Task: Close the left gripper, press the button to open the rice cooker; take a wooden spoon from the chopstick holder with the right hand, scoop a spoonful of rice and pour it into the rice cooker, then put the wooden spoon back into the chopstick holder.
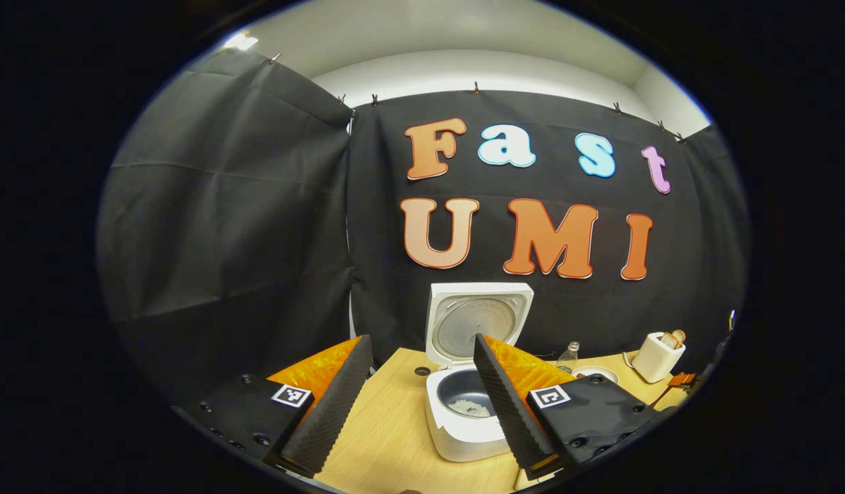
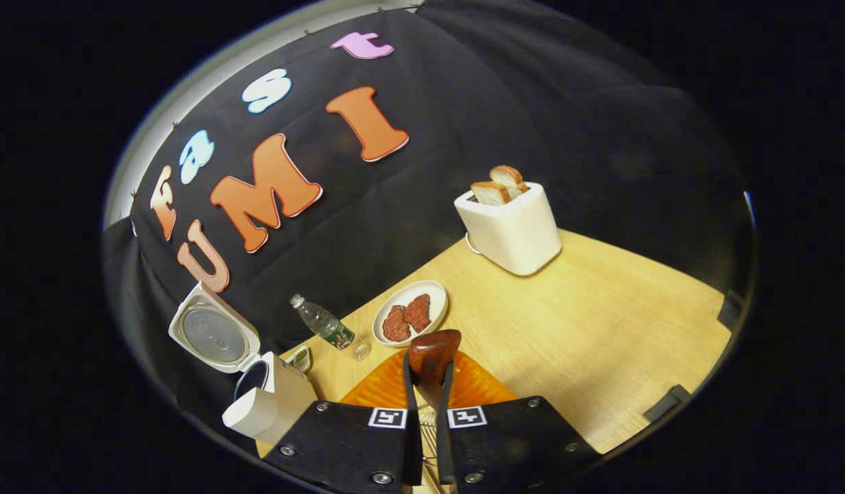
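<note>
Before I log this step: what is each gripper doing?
Left gripper: open, holding nothing.
Right gripper: shut on the wooden spoon.

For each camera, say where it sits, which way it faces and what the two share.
Left gripper view: rides the left gripper, level, facing the open rice cooker and the wall; its own fingers spread wide.
Right gripper view: rides the right gripper, tilted, above the table, fingers pressed on a wooden spoon.
Shared: rice cooker, bottle, plate, toaster.
</note>
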